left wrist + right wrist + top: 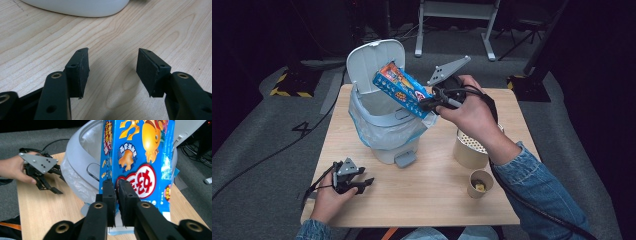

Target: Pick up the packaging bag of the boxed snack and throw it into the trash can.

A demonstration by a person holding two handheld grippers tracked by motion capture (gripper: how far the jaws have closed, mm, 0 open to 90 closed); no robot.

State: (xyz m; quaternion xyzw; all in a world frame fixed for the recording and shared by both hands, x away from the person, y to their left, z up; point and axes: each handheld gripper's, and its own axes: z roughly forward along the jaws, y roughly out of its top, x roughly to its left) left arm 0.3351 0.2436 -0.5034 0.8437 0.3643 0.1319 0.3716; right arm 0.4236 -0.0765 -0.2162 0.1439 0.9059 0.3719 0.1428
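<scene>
The right gripper (428, 104) is holding a blue snack box (402, 89) out over the open mouth of the white pedal bin (384, 132), and its 2 black jaws are pinching one edge of the flattened box between them. In the right gripper view the pads are sitting very close together with the thin card of the box (140, 162) clamped in the narrow gap, the printed face of the box rising tilted above them. The bin is standing at the far left of the wooden table (432, 195), its lid (373, 62) tipped up and back and a pale plastic liner (362, 122) folded over its rim. The box is hanging above the liner, touching nothing else that I can make out.

The left gripper (362, 184) is resting low at the near left edge of the table, well apart from the bin. Its jaws are standing open with bare tabletop (155, 27) between them, gripping nothing.

To the right, under the person's forearm, a tall paper cup (468, 150) is standing beside a smaller cup (480, 184).
</scene>
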